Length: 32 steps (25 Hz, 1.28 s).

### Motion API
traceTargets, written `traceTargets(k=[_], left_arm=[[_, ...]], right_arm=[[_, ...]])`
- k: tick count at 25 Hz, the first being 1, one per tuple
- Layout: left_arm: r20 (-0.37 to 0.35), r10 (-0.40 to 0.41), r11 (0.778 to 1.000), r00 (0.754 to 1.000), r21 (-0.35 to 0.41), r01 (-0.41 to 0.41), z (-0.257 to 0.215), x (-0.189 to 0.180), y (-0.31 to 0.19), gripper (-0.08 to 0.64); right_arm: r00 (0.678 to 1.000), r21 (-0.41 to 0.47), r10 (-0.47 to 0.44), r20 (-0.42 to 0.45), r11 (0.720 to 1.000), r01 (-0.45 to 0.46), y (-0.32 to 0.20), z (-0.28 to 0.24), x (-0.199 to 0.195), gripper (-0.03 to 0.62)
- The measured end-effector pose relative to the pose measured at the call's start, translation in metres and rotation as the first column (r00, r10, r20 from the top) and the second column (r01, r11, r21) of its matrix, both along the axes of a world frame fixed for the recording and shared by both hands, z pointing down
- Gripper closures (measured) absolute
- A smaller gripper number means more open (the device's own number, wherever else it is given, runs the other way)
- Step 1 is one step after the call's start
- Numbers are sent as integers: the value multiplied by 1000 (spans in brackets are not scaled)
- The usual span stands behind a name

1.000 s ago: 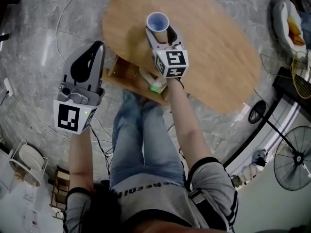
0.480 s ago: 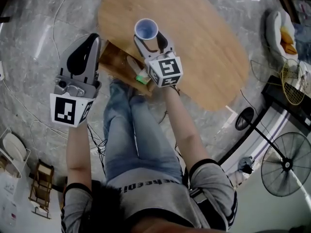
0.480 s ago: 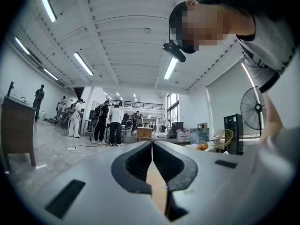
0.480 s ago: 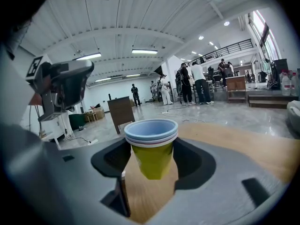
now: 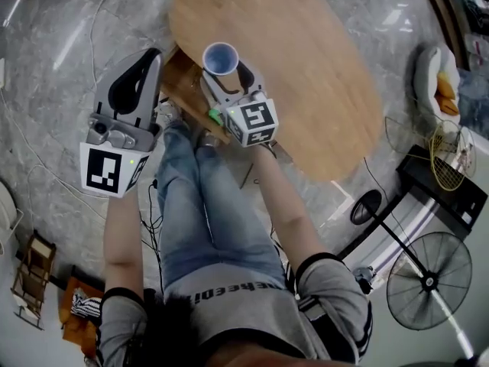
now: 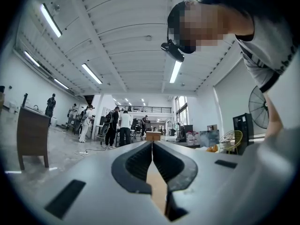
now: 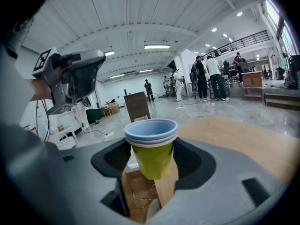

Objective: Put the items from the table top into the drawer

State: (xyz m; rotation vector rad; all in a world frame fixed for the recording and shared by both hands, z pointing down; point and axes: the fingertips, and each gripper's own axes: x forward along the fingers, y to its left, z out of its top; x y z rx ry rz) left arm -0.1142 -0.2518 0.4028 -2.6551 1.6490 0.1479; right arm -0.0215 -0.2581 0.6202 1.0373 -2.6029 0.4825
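Note:
My right gripper point(image 5: 226, 69) is shut on a stack of nested paper cups point(image 5: 220, 56), yellow-green outside and blue inside. It holds them upright at the near edge of the oval wooden table point(image 5: 306, 67), above the open wooden drawer point(image 5: 182, 82). In the right gripper view the cups point(image 7: 151, 146) sit between the jaws of the right gripper point(image 7: 152, 161), with the drawer's inside point(image 7: 139, 191) below, holding gold wire and a white roll. A green item point(image 5: 216, 115) lies in the drawer. My left gripper point(image 5: 151, 56) hovers left of the drawer, shut and empty, also seen as the left gripper point(image 6: 152, 144).
The person's legs in jeans point(image 5: 206, 205) are under the drawer. Cables run over the marble floor point(image 5: 69, 37). A standing fan point(image 5: 428, 281) and black frames stand at the right. A dark wooden cabinet point(image 6: 32, 135) and several people stand far off in the hall.
The right gripper has carried the cups from over the table top toward its near edge, above the drawer. The left gripper has shifted and risen a little beside the drawer.

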Motion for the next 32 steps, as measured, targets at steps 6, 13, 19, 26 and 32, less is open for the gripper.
traceTargets(k=[6, 13, 19, 26, 32], left_arm=[[-12, -68, 998, 998, 6, 68, 4, -32, 20, 548], [29, -48, 998, 998, -48, 49, 41, -62, 47, 548], [31, -19, 997, 999, -77, 21, 70, -79, 63, 548], [29, -1, 994, 1000, -108, 4, 94, -99, 67, 548], [34, 7, 992, 999, -128, -3, 107, -107, 65, 548]], right_arm=[[993, -38, -112, -33, 993, 110, 31, 31, -43, 311], [986, -83, -155, -66, 985, 150, 53, 72, -84, 311], [978, -125, -148, -145, 984, 130, 61, 125, -103, 310], [970, -154, -119, -214, 984, 87, 61, 169, -110, 310], [969, -177, -94, -229, 983, 53, 48, 192, -114, 310]])
